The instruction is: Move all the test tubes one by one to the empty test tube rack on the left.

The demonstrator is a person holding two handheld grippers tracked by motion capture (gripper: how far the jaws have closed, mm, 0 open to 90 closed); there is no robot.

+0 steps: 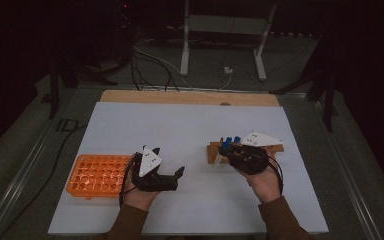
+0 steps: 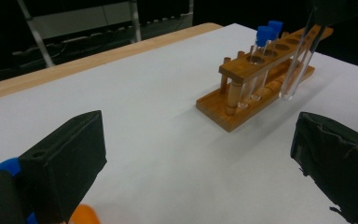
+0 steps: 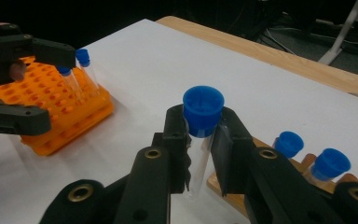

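Pinching a blue-capped tube (image 3: 200, 140) just under its cap, the right gripper (image 3: 200, 154) holds it upright over the wooden rack (image 2: 256, 88), beside two tubes already seated. Lower it straight into a free hole. The left gripper (image 1: 172, 177) waits spread, near the orange tray (image 1: 97, 175).

Tray (image 1: 99, 175) left of wooden rack (image 1: 213, 151)

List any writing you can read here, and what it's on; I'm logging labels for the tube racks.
None readable on the orange rack, the wooden rack or the blue-capped tube held in the right tongs.
Dark marks on the floor mat left of the table: too blurred to read.
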